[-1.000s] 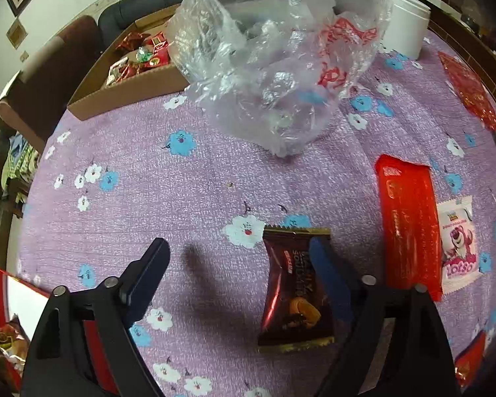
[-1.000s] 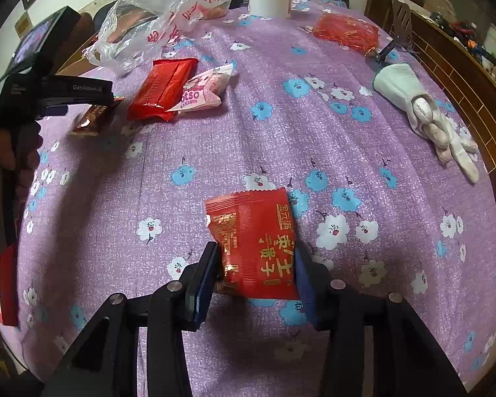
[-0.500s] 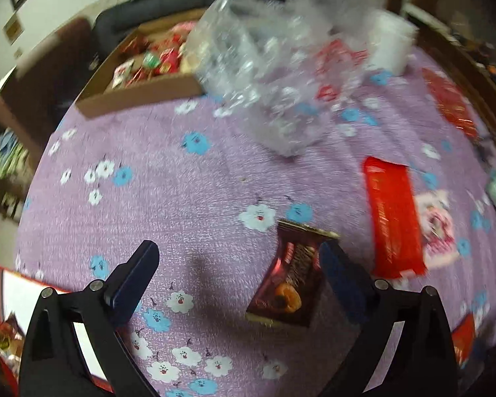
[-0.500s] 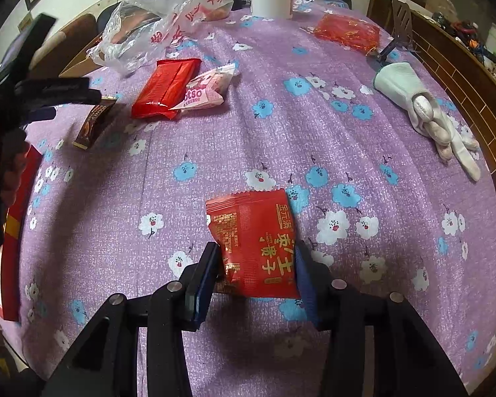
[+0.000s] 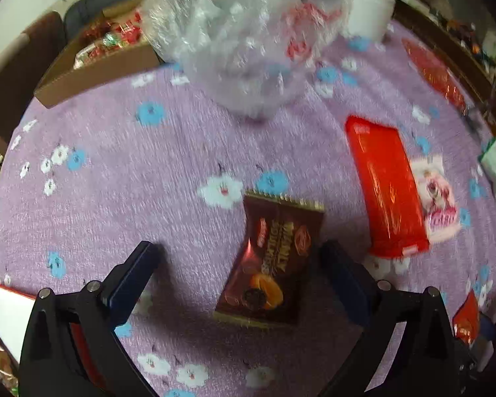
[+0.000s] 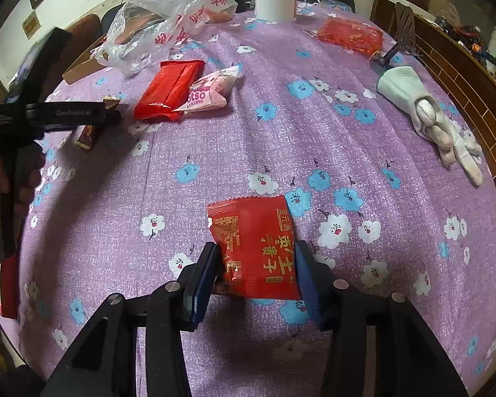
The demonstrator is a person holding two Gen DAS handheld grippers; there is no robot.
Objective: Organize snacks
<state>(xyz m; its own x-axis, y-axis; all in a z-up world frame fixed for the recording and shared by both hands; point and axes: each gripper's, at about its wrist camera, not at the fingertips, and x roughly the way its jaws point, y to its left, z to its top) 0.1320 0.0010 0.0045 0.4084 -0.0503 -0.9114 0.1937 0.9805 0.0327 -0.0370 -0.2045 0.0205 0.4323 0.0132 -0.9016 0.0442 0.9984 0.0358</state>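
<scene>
The left gripper (image 5: 239, 266) has just been opening wide, the brown chocolate packet (image 5: 271, 261) lying loose between its jaws; the right gripper (image 6: 258, 269) pinches a red snack packet (image 6: 256, 249).

left gripper (image 5: 238, 264): black frame, blue pads, silver screws
right gripper (image 6: 256, 264): black frame, blue pads, silver screws

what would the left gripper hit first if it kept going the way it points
Most likely the brown snack packet lying flat between the left gripper's open fingers, then the purple floral tablecloth beneath it.
</scene>
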